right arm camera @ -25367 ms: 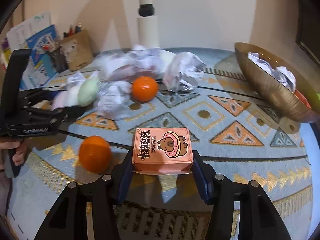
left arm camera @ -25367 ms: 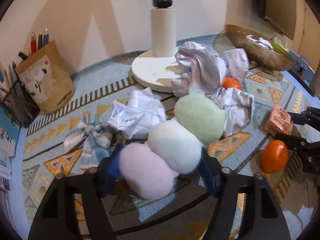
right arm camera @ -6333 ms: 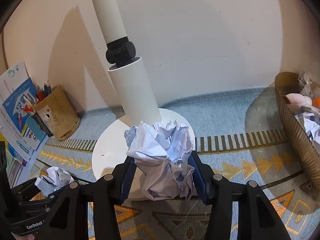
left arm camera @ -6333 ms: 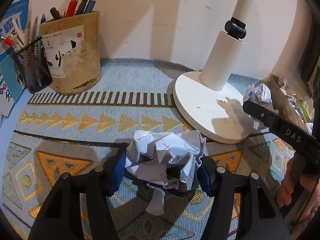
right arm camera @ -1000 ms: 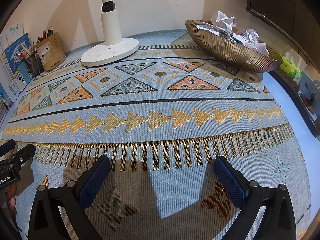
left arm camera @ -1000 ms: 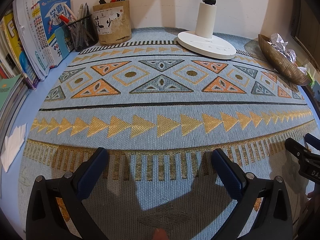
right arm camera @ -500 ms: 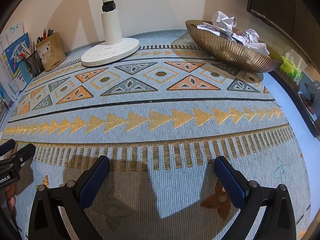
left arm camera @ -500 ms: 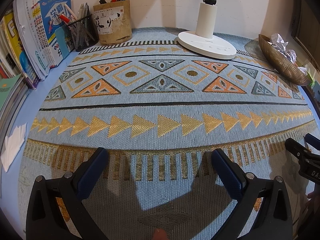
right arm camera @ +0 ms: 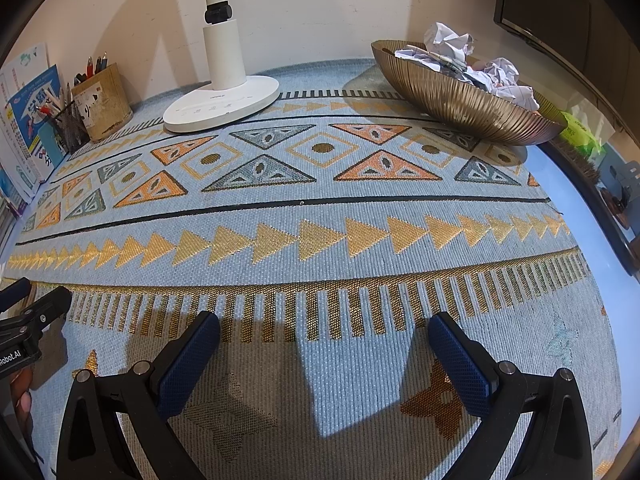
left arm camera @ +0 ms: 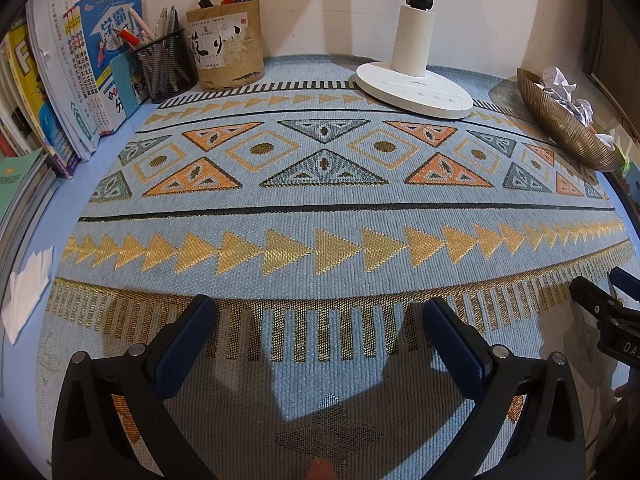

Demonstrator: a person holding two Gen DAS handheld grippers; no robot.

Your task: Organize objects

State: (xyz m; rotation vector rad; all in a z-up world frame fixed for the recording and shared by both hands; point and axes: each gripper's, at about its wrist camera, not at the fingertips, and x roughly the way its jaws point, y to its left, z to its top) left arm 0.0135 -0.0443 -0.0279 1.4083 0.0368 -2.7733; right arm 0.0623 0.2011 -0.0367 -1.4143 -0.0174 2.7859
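The patterned mat (right arm camera: 320,208) is looking bare while your left gripper (left arm camera: 320,332) and right gripper (right arm camera: 324,340) are hovering wide apart and empty, but the crumpled paper (right arm camera: 480,64) is heaping over the far-right bowl (right arm camera: 460,104), so bumping it is risking a spill.

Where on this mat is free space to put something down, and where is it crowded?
Free: the mat's whole middle, from the lamp base forward to both open grippers. Crowded: the far-left corner with pen holders and books, and the gold bowl full of crumpled paper.
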